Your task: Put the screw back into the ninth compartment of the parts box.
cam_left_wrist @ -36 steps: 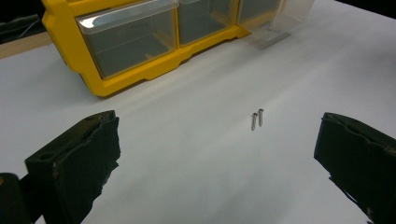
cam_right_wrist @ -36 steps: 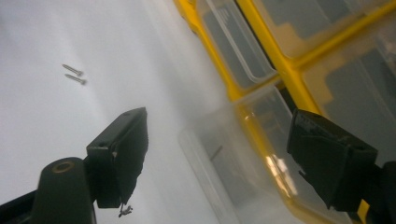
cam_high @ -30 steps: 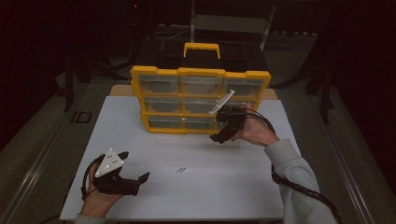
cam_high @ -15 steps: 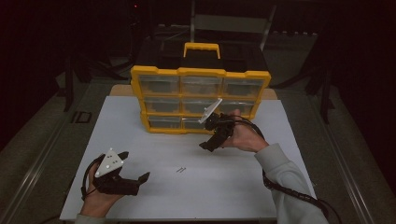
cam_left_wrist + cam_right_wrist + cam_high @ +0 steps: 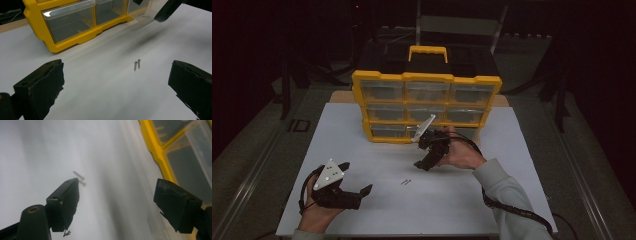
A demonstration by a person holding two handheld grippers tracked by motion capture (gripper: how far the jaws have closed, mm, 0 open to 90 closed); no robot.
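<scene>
Two small screws (image 5: 406,182) lie side by side on the white table top, in front of a yellow organizer (image 5: 427,80) with clear drawers. My right gripper (image 5: 426,159) hovers open between the organizer and the screws, tilted down. In the right gripper view the screws (image 5: 79,177) sit just past its left jaw, and the gripper (image 5: 120,195) holds nothing. My left gripper (image 5: 356,178) rests open at the near left. Its own view shows the screws (image 5: 136,64) ahead between its wide jaws (image 5: 117,82).
The organizer (image 5: 72,25) stands at the back of the white table top (image 5: 522,165), with a black case behind it. A clear drawer (image 5: 146,15) sticks out of its bottom row near the right gripper. Dark floor surrounds the table.
My right gripper has drawn back from the organizer's front, leftward and nearer, toward the screws. The left gripper has stayed put.
</scene>
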